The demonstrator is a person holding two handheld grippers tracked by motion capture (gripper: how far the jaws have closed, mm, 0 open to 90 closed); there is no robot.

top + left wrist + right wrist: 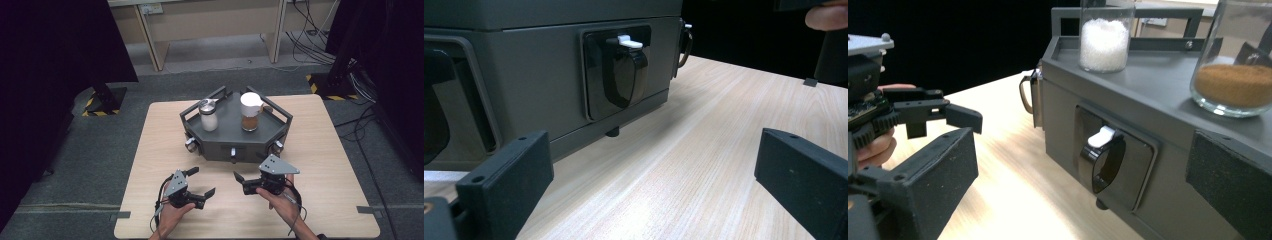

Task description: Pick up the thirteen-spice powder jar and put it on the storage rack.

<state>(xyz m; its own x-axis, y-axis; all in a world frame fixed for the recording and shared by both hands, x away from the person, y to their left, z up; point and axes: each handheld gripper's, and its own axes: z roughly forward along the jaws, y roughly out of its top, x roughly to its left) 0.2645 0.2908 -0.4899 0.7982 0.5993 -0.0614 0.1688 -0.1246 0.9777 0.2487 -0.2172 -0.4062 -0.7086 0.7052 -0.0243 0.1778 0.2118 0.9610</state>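
A dark grey stand (pixel 235 145) sits mid-table and carries two glass jars. One jar holds white granules (pixel 209 120) (pixel 1104 37); the other, white-lidded, holds brown powder (pixel 250 114) (pixel 1235 82). The stand's front face has a black latch with a white tab (pixel 621 75) (pixel 1103 160). My left gripper (pixel 202 181) (pixel 654 180) is open just in front of the stand with nothing between its jaws. My right gripper (pixel 241 183) (pixel 1080 185) is open too, and empty, near the same front face. In the right gripper view the left gripper (pixel 933 112) shows at the left.
Metal ring pulls (pixel 684 45) (pixel 1025 95) hang at the stand's corners. Bare wood tabletop (pixel 325 165) lies on both sides of the stand. Beyond the table are a grey carpet, bench legs (pixel 155 45) and loose cables (pixel 310 40).
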